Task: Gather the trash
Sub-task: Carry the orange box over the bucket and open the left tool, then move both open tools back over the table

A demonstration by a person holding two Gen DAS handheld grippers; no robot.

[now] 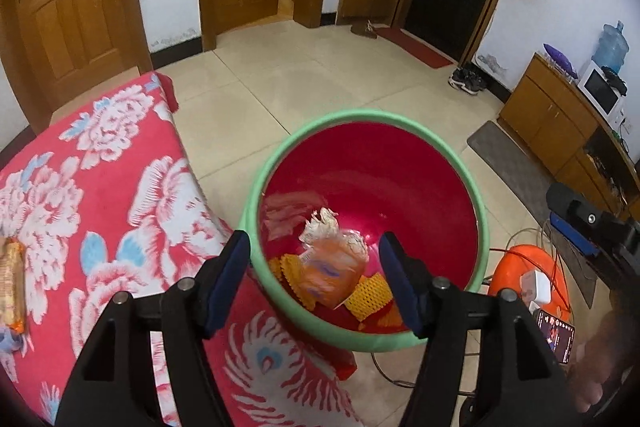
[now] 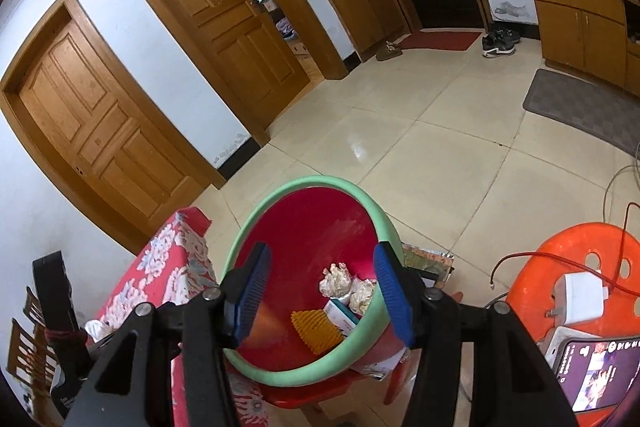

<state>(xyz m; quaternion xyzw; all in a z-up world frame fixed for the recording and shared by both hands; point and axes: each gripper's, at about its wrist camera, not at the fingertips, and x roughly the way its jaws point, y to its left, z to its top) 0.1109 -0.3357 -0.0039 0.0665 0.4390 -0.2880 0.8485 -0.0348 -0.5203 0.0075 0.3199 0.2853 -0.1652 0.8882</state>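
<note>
Red floral surface [image 1: 120,187] on the left, red bin [image 1: 368,179] with green rim just beside its edge, orange stool [image 2: 580,259] to the right. Trash lies in the bin's bottom: orange wrapper [image 1: 332,271], yellow foam net [image 1: 370,295], crumpled paper [image 2: 338,281]. Left gripper [image 1: 316,267] and right gripper [image 2: 322,291] both hang above the bin, fingers spread wide, nothing between them.
</note>
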